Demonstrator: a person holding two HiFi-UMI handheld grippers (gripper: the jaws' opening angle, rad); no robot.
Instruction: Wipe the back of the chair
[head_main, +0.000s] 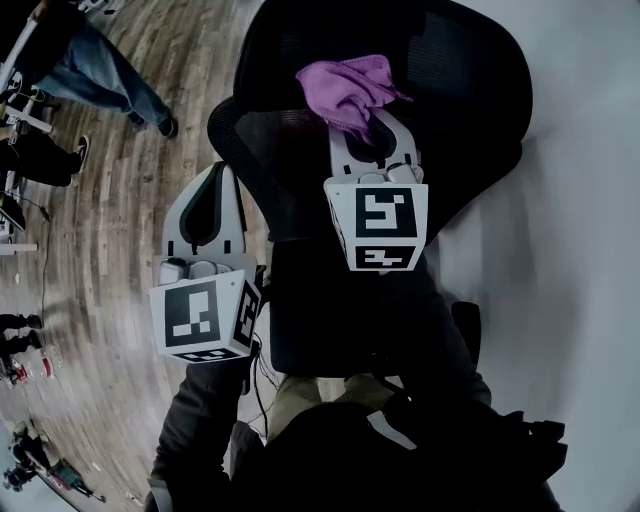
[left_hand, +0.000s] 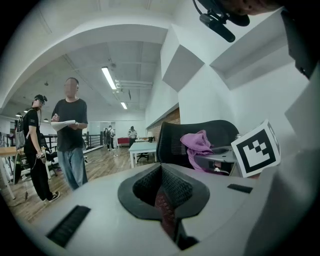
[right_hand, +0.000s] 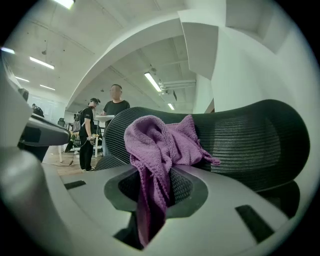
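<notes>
Purple knitted cloth (head_main: 350, 88) bunches from the right gripper (head_main: 371, 135) over the black mesh chair back (head_main: 470, 80) in the head view, while the left gripper (head_main: 215, 180) hangs beside its edge. Left gripper view: jaws together, nothing between. Right gripper view: jaws clamped on the cloth. Wiping appears about to start; next, press cloth to mesh and sweep. Contact cannot be made out, and the lower back is hidden.

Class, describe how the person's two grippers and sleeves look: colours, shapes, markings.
Both the left gripper and right gripper have pale grey bodies with black-lined jaw openings. Each carries a cube with black-and-white square markers. The sleeves are dark.
</notes>
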